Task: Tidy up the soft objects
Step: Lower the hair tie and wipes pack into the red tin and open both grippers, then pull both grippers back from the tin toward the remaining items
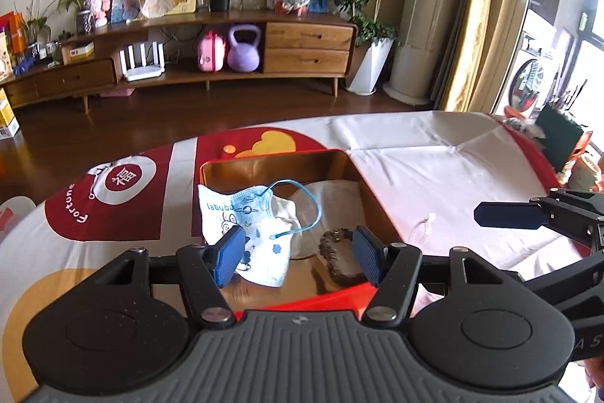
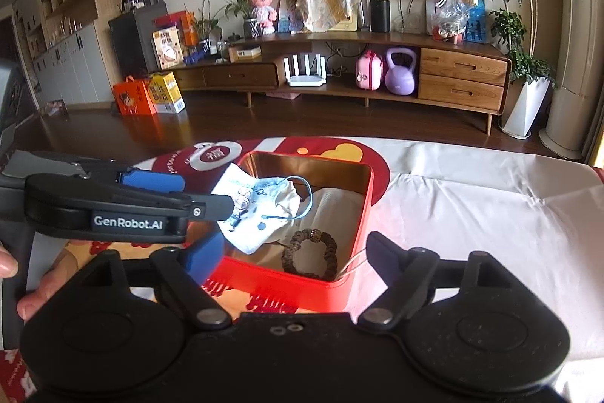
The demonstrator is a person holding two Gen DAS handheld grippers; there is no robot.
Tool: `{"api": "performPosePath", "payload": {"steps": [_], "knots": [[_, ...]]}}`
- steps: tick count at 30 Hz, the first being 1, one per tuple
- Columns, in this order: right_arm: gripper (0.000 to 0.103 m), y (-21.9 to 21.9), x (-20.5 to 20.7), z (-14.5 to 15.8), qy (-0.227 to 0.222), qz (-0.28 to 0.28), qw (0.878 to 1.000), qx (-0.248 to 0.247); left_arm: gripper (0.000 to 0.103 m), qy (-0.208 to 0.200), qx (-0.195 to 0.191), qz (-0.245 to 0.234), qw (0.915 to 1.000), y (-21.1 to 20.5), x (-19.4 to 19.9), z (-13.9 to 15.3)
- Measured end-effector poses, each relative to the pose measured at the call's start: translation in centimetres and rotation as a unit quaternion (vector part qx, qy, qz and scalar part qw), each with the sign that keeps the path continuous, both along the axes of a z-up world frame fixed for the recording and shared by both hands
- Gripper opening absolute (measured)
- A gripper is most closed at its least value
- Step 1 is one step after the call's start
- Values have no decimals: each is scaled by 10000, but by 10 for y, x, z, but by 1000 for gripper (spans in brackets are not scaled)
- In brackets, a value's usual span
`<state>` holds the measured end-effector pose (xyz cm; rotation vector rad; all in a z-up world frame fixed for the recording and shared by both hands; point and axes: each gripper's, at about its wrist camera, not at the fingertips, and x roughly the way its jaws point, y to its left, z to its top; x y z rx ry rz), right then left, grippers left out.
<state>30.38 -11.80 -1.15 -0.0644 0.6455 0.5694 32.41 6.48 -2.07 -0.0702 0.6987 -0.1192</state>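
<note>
Left claw (image 1: 298,257) hangs open over mask (image 1: 251,229) in tin (image 1: 264,163).

Table (image 1: 434,169) under a red-and-white printed cloth (image 1: 124,218). On it, 1 open red tin box (image 2: 351,214), centre. Far right edge: dark green object (image 1: 558,138), partly cut off.

I see an open red tin (image 2: 351,233) with a gold inside, sitting on the cloth-covered table. A printed blue-and-white child's face mask (image 1: 249,233) is draped over its left rim – its blue ear loop (image 1: 313,203) trails inward. Behind it lies a white folded mask (image 2: 332,206); a brown scrunchie (image 2: 309,253) rests flat near the front corner.
</note>
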Motion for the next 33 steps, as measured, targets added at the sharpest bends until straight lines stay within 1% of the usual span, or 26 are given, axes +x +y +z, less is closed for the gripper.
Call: {"api": "performPosePath", "payload": {"steps": [6,10,13,18,22,30,33], "knots": [[89,-13,-25,14,-44,-19,9999,149,65,-131,-20,-18,9999,-5,-32,19],[92,-19,-42,20,-20,4,9994,332,66,-178,-47,-24,9998,-7,-54,25],[95,-23,-55,23,-29,41,9993,380,66,-207,-53,-32,9998,-7,-69,29],[99,-29,-76,25,-81,42,9990,436,70,-254,-98,1,9996,-8,-95,31],[102,-33,-90,24,-99,12,9988,478,71,-291,-104,13,9995,-9,-113,29],[102,-43,-114,17,-52,22,9981,609,81,-333,-193,56,9992,-11,-146,24],[103,-48,-123,12,-53,-38,9981,618,82,-345,-198,79,9992,-13,-157,19]]}}
